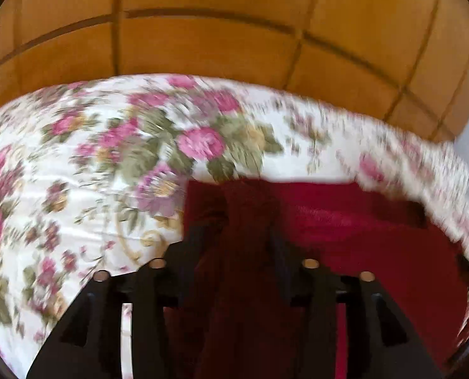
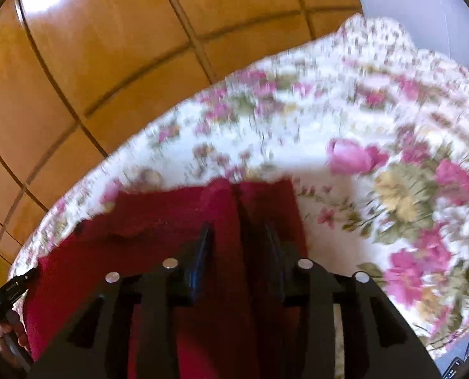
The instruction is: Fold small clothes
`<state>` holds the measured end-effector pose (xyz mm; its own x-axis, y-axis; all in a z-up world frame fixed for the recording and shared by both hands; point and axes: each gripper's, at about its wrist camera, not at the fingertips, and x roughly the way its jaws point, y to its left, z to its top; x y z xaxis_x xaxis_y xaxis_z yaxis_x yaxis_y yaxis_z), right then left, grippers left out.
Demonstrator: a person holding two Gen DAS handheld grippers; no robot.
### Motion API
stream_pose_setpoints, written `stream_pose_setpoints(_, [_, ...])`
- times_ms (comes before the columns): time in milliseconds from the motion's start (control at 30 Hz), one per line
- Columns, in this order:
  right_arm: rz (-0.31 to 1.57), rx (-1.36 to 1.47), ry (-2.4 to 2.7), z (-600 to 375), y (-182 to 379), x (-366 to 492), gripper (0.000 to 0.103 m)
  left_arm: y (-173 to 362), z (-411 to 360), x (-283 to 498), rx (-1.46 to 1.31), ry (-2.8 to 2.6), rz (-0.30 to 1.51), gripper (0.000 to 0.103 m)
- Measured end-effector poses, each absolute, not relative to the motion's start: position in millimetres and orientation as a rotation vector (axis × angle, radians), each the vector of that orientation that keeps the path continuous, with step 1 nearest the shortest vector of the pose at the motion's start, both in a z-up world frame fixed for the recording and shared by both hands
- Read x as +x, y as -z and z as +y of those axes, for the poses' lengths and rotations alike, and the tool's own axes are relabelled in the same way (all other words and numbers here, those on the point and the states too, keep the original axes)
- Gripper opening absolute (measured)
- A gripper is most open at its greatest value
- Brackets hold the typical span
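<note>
A dark red garment (image 1: 354, 230) is held up over the floral bedspread (image 1: 101, 158). My left gripper (image 1: 240, 221) is shut on the red garment's left end; folds of cloth hang between its fingers and hide the tips. In the right wrist view my right gripper (image 2: 237, 218) is shut on the garment's (image 2: 152, 230) right end, with cloth bunched between the fingers. The garment stretches between the two grippers. Both views are blurred by motion.
The floral bedspread (image 2: 376, 164) covers the bed. A wooden panelled wardrobe (image 1: 203, 41) stands behind it, also in the right wrist view (image 2: 92, 47). The other gripper's handle and a hand (image 2: 3, 303) show at the lower left of the right wrist view.
</note>
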<state>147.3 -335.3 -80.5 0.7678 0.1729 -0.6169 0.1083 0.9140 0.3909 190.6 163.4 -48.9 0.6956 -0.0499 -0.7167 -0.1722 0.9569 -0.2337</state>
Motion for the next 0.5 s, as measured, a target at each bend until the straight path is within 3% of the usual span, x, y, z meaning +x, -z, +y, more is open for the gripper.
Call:
stream_pose_setpoints(67, [0.676,0.386,-0.082,-327,64,139,0.032,33,166,175,-0.343,-0.088,0.759,0.044])
stream_pose_setpoints(133, [0.68,0.276,-0.157,-305,50,137,0.02,20,157,166,-0.352,-0.053,0.738,0.044])
stream_pose_setpoints(233, [0.744,0.158,-0.262,-274,47,150,0.018,13,125,169,-0.258,0.037,0.759,0.044])
stream_pose_setpoints(367, [0.845,0.092,-0.302,-254,69,183,0.017,30,87,197,-0.146,0.106,0.868,0.044])
stream_pose_setpoints(467, [0.852,0.076,-0.244,-261,83,202,0.012,51,75,223,-0.061,0.074,0.905,0.044])
stream_pose_setpoints(500, [0.845,0.102,-0.2,-270,89,205,0.004,57,76,231,-0.043,0.053,0.911,0.045])
